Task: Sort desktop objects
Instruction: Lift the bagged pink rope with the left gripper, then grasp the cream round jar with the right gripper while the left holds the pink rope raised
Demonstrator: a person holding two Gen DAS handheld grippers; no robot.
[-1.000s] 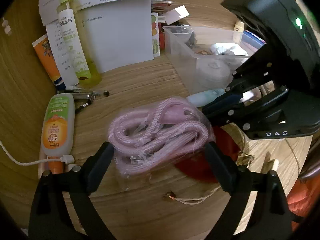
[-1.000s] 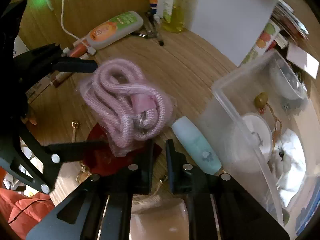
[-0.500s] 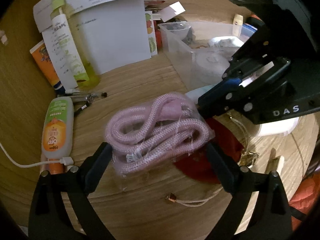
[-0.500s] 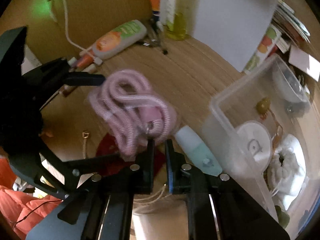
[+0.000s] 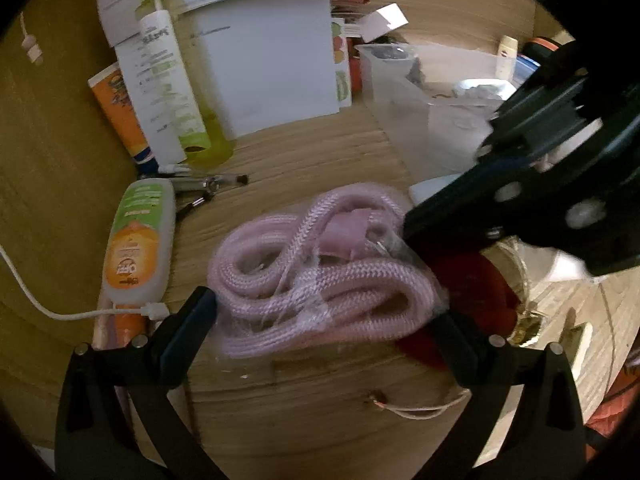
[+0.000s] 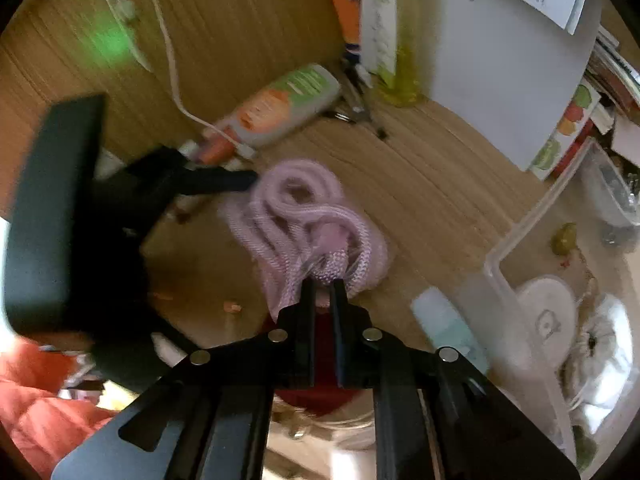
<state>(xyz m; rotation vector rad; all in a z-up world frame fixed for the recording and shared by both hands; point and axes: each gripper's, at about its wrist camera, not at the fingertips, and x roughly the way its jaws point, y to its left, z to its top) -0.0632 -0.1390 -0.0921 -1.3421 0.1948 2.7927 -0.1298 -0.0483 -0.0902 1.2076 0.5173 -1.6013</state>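
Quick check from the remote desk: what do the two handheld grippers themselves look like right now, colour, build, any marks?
Both are matte black. The left gripper has two long, angular arms with dark blue-black pads and silver round fasteners at the joints. The right gripper has narrow, flat parallel fingers on a black bracket, also with silver fasteners. Its blocky body shows in the left wrist view. No cables or sleeves visible.

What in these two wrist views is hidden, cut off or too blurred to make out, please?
- Left wrist view: red item largely hidden under the bagged pink rope.
- Both views: print on the papers blurred.
- Right wrist view: clear bin cut off by the frame edge.
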